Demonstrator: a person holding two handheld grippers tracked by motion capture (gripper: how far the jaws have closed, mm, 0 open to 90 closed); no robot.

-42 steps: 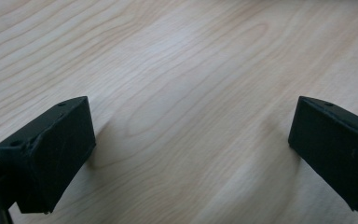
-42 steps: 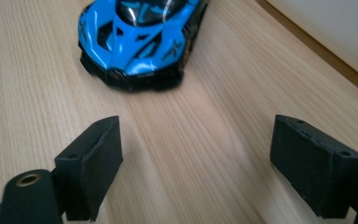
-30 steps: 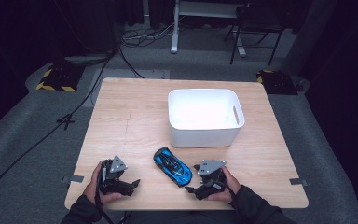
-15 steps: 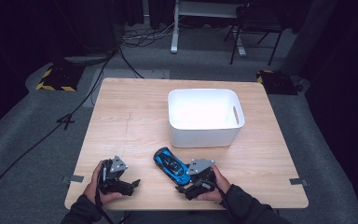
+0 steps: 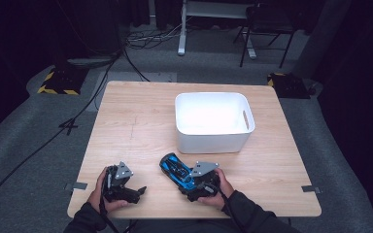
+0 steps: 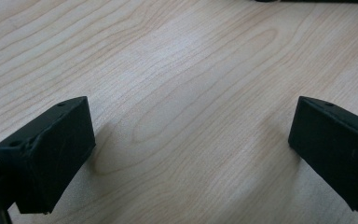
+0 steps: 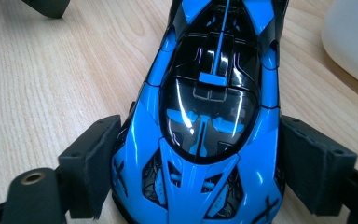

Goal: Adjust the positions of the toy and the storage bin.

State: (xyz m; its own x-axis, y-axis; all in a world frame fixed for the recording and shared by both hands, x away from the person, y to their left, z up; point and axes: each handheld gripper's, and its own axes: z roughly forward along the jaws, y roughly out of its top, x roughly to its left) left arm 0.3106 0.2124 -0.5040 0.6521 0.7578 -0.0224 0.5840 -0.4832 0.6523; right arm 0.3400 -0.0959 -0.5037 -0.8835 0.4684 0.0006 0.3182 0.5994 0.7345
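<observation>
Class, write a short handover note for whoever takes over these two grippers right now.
Right gripper: jaws have just been closing around the blue toy car, one each side; a firm grip is not yet evident.
Left gripper: open, nothing between its jaws, resting on the table.
Car sits on the table in front of the white bin.
Done: the approach. Left: probably grip, lift, and place the car in the bin.

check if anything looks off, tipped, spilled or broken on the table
Nothing stands out. The blue toy car sits upright on its wheels between the right gripper's fingers, which have just been closing around it. The white bin stands level and intact on the wooden table.
</observation>
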